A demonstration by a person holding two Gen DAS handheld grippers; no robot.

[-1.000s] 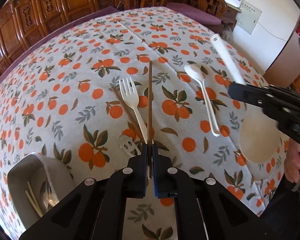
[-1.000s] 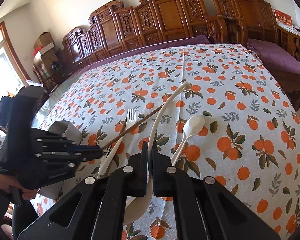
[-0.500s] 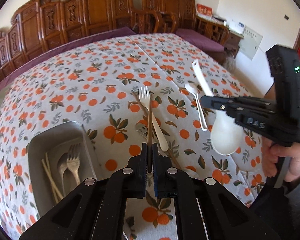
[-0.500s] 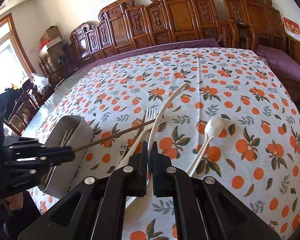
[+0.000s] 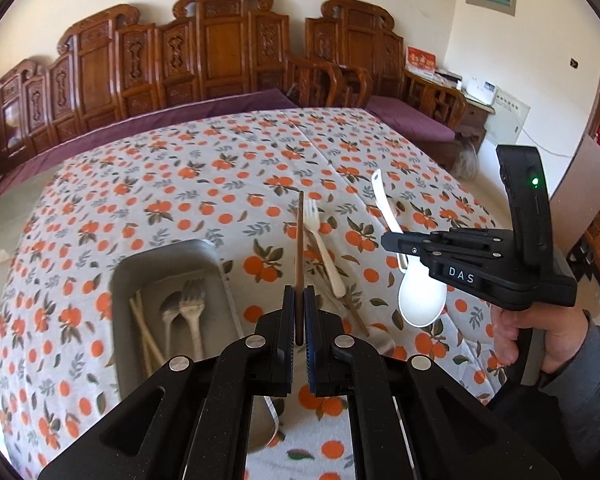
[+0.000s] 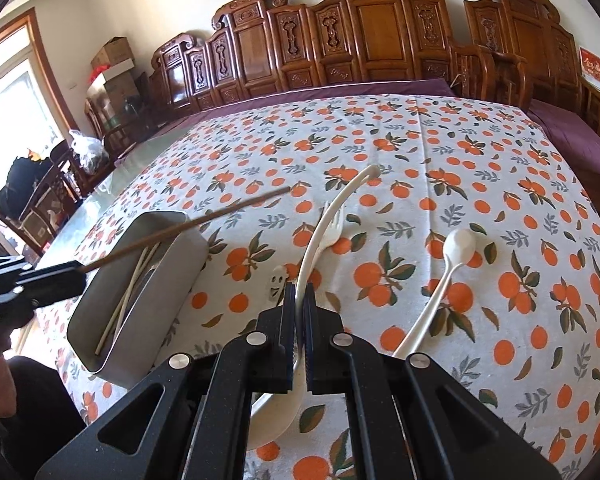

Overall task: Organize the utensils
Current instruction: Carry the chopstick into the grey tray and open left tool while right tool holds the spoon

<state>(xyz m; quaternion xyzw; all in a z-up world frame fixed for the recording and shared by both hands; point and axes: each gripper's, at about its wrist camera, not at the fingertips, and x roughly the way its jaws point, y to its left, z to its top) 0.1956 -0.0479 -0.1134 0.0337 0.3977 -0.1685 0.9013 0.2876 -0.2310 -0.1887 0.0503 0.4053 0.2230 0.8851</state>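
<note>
My left gripper (image 5: 299, 305) is shut on a brown chopstick (image 5: 299, 240), which hangs in the air pointing away over the table, to the right of the grey metal tray (image 5: 162, 252). In the right wrist view that chopstick (image 6: 188, 224) crosses above the tray (image 6: 156, 304), with the left gripper (image 6: 76, 274) at its near end. My right gripper (image 6: 299, 300) is shut on the curved handle of a white ladle spoon (image 6: 328, 216), whose bowl (image 5: 420, 300) hangs below the right gripper (image 5: 392, 240). The tray holds a metal fork (image 5: 192, 300), a spoon and pale chopsticks.
On the orange-print cloth lie a white plastic fork (image 6: 334, 228), a small white spoon (image 6: 456, 248), a second brown chopstick (image 5: 354, 312) and a small white smiley-face piece (image 6: 277, 280). Carved wooden chairs line the far side. A person's hand (image 5: 540, 336) grips the right tool.
The left gripper has risen and swung left with the chopstick, so the tray now lies just left of it. The right gripper drifted slightly with the ladle spoon still held.
</note>
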